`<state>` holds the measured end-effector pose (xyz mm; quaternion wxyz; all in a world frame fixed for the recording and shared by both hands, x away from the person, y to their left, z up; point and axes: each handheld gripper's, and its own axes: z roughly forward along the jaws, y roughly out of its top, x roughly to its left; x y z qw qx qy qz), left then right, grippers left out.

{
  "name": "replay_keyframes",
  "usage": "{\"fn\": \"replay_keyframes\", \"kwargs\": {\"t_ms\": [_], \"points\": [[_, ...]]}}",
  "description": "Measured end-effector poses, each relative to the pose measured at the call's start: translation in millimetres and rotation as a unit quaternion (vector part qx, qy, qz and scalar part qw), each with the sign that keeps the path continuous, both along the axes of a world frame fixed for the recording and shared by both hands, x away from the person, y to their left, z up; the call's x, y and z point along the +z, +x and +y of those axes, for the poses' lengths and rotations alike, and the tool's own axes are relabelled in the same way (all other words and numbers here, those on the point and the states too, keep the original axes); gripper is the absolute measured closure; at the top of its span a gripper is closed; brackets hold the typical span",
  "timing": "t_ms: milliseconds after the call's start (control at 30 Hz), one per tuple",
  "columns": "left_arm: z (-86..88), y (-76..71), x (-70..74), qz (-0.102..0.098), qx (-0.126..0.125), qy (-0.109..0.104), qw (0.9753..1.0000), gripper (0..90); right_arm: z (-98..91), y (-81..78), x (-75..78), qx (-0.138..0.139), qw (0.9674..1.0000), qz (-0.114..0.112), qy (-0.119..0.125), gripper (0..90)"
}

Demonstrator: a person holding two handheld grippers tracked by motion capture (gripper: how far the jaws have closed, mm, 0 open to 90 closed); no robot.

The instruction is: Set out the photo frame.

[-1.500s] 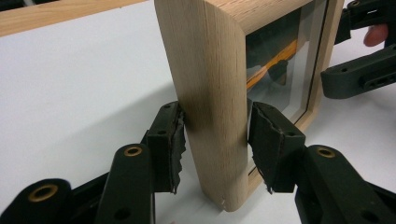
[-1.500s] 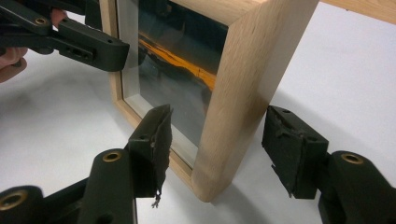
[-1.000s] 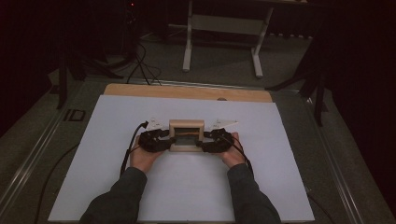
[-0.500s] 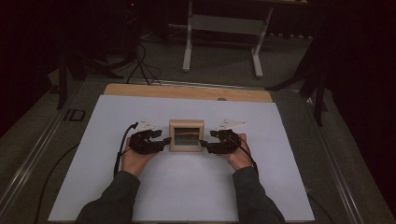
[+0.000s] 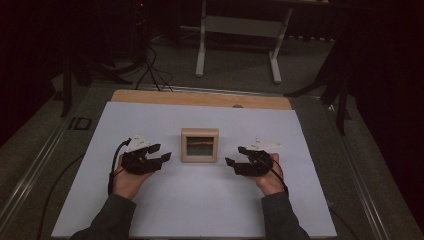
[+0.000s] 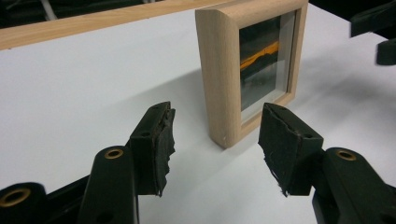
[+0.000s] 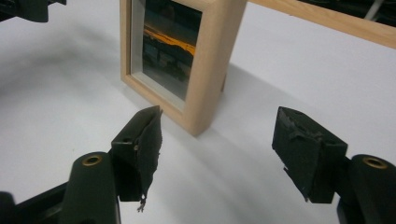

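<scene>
Both claws are now standing clear of the wooden frame (image 5: 199,145), where a second ago they were pressed up against its two sides. The left claw (image 5: 161,156) is sitting off to the frame's left and the right claw (image 5: 235,157) off to its right, each with a strip of bare white sheet showing between it and the wood. Both sets of jaws have just been opening, and they are standing wide with nothing between them.

The frame is standing upright on its bottom edge, alone in the middle of the desk (image 5: 200,210), its glass front facing the person. In the left claw view it (image 6: 224,70) is showing pale, smooth, unvarnished-looking wood with rounded outer corners and a deep, boxy side. Behind the glass there is a dark picture with a thin orange streak running across it. In the right claw view the same frame (image 7: 212,60) is throwing a soft shadow onto the sheet.

The pads (image 6: 156,144) on the left claw are black, blocky and matt, with ragged, frayed edges, bolted on with brass-ringed holes; the right claw's pads (image 7: 306,149) are looking just as worn and crumbly. The desk is covered by a flat white matt sheet, with a light wooden strip (image 5: 200,99) running along its far edge. The person's dark sleeves (image 5: 107,217) are coming in from below.
</scene>
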<state>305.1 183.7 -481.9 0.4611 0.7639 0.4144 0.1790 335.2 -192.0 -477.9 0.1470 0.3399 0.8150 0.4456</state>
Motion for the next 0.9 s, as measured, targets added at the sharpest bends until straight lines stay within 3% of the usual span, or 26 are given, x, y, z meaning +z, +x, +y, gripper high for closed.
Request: {"fn": "replay_keyframes", "kwargs": {"t_ms": [100, 367, 533, 733, 900], "points": [[3.0, -8.2, -2.7, -0.005, 0.001, 0.01, 0.9999, 44.5, -10.1, -9.4, 3.5, -0.005, 1.0, -0.008, 0.0, 30.8], [13.3, -21.5, -1.4, -0.014, 0.006, -0.001, 0.9999, 44.1, -31.8, -32.1, 7.1, -0.018, 0.9994, -0.029, 0.007, 28.5], [21.7, -29.9, -0.4, -0.023, 0.015, 0.001, 0.9996, 43.7, -44.3, -43.9, 0.6, -0.029, 0.9987, -0.039, 0.014, 27.7], [37.3, -41.1, -1.4, -0.032, 0.029, 0.003, 0.9991, 43.3, -59.6, -52.7, -3.6, -0.047, 0.9975, -0.048, 0.02, 27.7], [49.2, -44.6, -7.2, -0.031, 0.051, 0.01, 0.9982, 42.6, -67.2, -52.6, -10.0, -0.064, 0.9964, -0.056, 0.006, 26.8]]}}
